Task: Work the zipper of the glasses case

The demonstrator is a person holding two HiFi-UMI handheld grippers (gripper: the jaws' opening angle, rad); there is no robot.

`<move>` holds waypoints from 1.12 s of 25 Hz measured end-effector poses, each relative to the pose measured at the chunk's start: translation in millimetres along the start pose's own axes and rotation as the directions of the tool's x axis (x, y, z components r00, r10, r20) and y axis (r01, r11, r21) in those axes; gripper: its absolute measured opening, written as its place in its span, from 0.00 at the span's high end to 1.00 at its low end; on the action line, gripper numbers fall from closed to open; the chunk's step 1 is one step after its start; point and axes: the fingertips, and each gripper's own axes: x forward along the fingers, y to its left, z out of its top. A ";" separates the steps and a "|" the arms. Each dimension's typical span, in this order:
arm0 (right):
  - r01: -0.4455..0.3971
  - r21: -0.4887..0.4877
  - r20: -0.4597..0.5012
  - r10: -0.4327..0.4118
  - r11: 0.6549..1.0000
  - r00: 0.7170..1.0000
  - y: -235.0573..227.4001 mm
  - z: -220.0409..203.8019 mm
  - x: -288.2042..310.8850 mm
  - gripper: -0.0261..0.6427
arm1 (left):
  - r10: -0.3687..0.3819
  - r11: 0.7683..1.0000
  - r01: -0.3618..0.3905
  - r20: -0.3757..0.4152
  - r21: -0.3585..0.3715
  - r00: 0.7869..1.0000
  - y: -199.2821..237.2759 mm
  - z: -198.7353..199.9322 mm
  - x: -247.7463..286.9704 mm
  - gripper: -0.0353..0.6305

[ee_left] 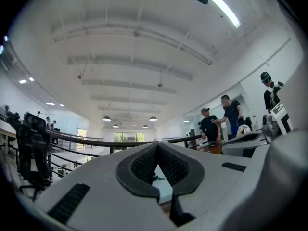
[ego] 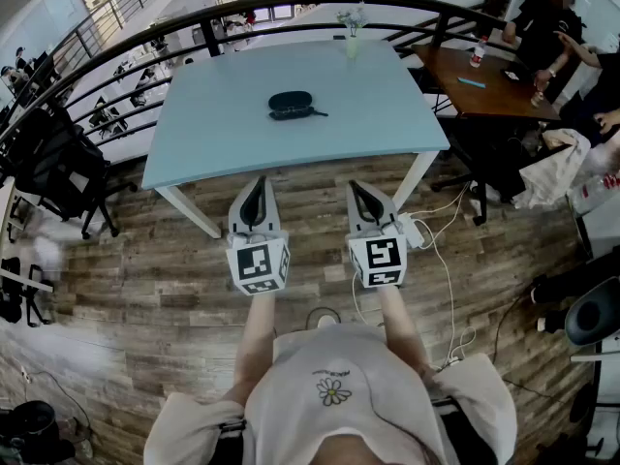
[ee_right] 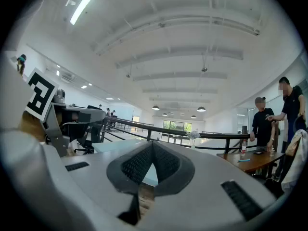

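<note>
left gripper [ego: 254, 184]: jaws fully together, pads meeting at the tips, nothing held. it is held out over the wooden floor [ego: 145, 269], short of the near edge of the table.

right gripper [ego: 361, 190]: jaws likewise fully closed and empty. it is held beside the left one, the two apart from each other, both pointing toward the table.

glasses case [ego: 291, 105]: dark, oval, lying flat on the light blue table [ego: 213, 134], about mid-width of the top and somewhat toward the far side. a short dark strap or pull trails from its right end onto the tabletop. the zipper's state cannot be told from this far away. the case is well apart from both grippers; neither touches it or the table.

other items noted: a small vase with flowers [ego: 353, 37] stands at the far edge of the same table. a black curved railing [ego: 320, 0] runs behind it. a brown table [ego: 484, 80] stands to the right, with a bottle [ego: 477, 52] on it and people beside it. a black office chair [ego: 53, 168] stands at the left. a white power strip [ego: 415, 229] with cable lies on the floor by the table's near right leg.
</note>
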 end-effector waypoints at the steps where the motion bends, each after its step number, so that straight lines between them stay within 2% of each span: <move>1: -0.002 -0.001 -0.002 0.002 1.000 1.000 0.0 -1.4 0.9 0.95 | 0.002 1.000 -0.002 0.002 -0.001 1.000 0.4 0.3 1.1 0.93; 13: 0.006 0.034 -0.021 -0.006 0.999 1.000 -11.3 -14.3 4.5 0.95 | -0.006 1.000 0.006 0.007 -0.010 1.000 -4.1 1.0 8.0 0.93; 19: 0.014 0.073 0.005 -0.015 0.997 1.000 -18.8 -20.5 0.4 0.95 | -0.015 1.000 0.015 0.008 -0.026 1.000 -9.8 -1.3 7.7 0.93; 28: 0.021 0.062 -0.020 -0.020 0.998 1.000 -20.0 -32.2 12.6 0.95 | 0.018 0.999 -0.019 -0.011 -0.048 1.000 10.2 -13.9 6.9 0.93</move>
